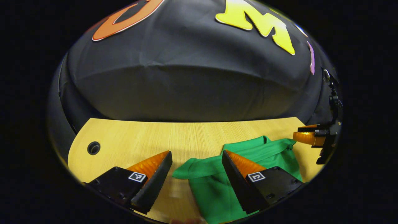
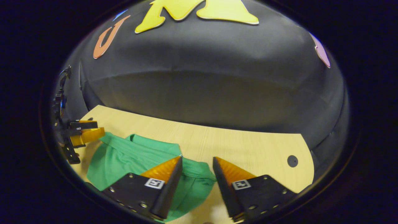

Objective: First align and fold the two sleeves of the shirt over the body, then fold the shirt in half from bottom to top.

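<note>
Shirt (image 1: 217,183) is lying bunched on the desk (image 1: 186,137), at lower right of the left gripper view and lower left of the right gripper view. Left tongs (image 1: 196,153) and right tongs (image 2: 197,158) are both gaping wide, gripping nothing.

One green shirt (image 1: 248,168) lies on one wooden table (image 1: 155,137). Two grippers are in view: the left gripper (image 1: 196,157) and the right gripper (image 2: 197,161), each with two fingers set apart and each carrying two square markers. The tabletop has two round cable holes, one (image 1: 93,148) near each end.
</note>
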### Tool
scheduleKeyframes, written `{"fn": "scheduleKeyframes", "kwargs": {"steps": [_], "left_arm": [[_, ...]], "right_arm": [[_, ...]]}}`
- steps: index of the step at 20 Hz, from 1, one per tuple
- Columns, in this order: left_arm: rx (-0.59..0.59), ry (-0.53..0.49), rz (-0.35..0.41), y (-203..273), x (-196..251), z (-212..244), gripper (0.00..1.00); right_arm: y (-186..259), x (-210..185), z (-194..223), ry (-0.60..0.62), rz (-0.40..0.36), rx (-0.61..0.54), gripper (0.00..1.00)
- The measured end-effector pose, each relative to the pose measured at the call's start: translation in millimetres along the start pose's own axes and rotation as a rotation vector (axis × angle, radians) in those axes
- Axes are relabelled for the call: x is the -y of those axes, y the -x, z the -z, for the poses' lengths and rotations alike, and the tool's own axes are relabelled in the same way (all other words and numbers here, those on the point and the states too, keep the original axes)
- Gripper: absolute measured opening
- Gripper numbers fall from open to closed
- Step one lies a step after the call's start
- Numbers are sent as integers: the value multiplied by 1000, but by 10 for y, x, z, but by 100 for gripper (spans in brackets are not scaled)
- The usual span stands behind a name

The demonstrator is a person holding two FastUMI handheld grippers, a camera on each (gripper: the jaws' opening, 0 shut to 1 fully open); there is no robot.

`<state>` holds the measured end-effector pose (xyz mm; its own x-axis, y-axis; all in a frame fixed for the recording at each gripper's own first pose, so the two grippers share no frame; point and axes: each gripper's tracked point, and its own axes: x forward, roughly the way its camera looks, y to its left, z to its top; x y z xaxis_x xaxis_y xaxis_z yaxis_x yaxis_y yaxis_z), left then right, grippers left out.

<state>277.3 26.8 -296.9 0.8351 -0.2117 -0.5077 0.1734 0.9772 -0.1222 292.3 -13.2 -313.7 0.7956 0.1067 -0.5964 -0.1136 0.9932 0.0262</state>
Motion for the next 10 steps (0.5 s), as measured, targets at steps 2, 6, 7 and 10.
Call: {"fn": "scheduleKeyframes", "kwargs": {"steps": [2,6,7,10], "left_arm": [[30,15,-21,206,19,-182,100],[151,2,-81,825,17,-705,100],[186,-12,-101,1010,8,-849,100],[283,-42,-150,1679,121,-1276,100]], "right_arm": [[182,11,-69,0,23,38,96],[747,-77,-343,-26,19,124,97],[918,-79,-437,-32,25,157,96],[1545,-171,-715,-80,25,246,96]]}}
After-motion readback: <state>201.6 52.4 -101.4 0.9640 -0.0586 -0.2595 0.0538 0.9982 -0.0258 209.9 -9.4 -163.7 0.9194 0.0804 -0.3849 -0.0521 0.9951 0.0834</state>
